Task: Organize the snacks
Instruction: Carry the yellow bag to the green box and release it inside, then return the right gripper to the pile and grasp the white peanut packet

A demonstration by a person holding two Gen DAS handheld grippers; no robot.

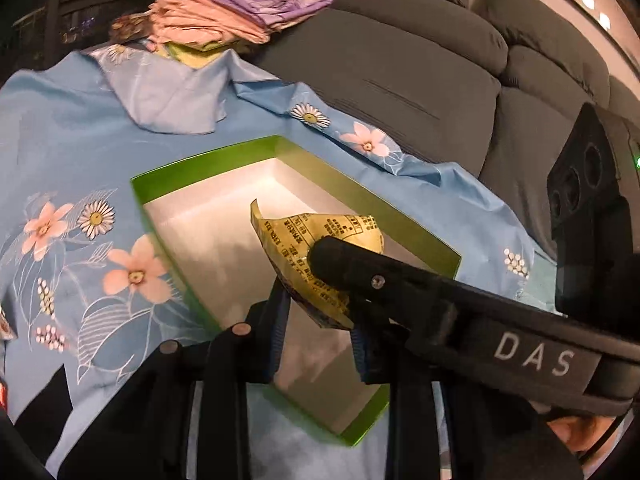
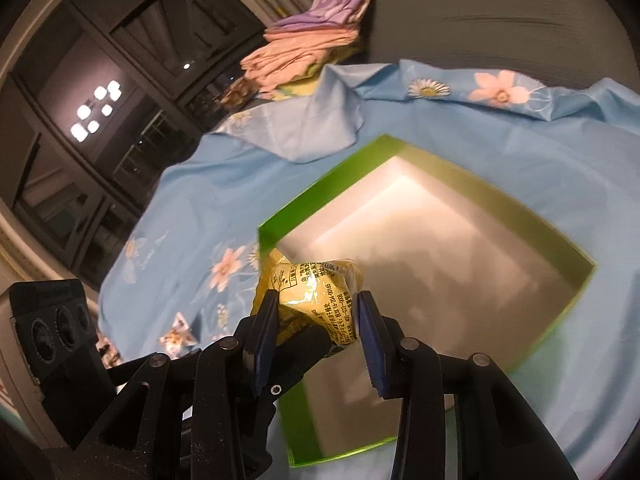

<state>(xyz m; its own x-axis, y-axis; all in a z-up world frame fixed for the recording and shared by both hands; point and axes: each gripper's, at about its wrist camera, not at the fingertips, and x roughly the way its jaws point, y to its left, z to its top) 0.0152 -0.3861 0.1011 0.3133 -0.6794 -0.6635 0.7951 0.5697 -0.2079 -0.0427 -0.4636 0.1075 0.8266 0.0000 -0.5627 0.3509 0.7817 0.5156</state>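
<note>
A crinkled yellow snack packet (image 1: 288,236) with black print hangs over the open green box (image 1: 180,172). My left gripper (image 1: 318,312) is shut on its lower end. A finger (image 1: 360,276) of my right gripper crosses in from the right and covers part of it. In the right wrist view, my right gripper (image 2: 317,300) is shut on a puffed yellow packet (image 2: 316,284) above the near corner of the box (image 2: 320,184). A left gripper finger (image 2: 304,344) lies just under it. I cannot tell whether both hold one packet. The box's white floor looks bare.
The box sits on a light blue floral cloth (image 1: 80,140). Folded pink and purple cloths (image 1: 224,12) are stacked at the far side, against a grey sofa (image 1: 400,60). A small printed packet (image 2: 178,332) lies on the cloth left of the box.
</note>
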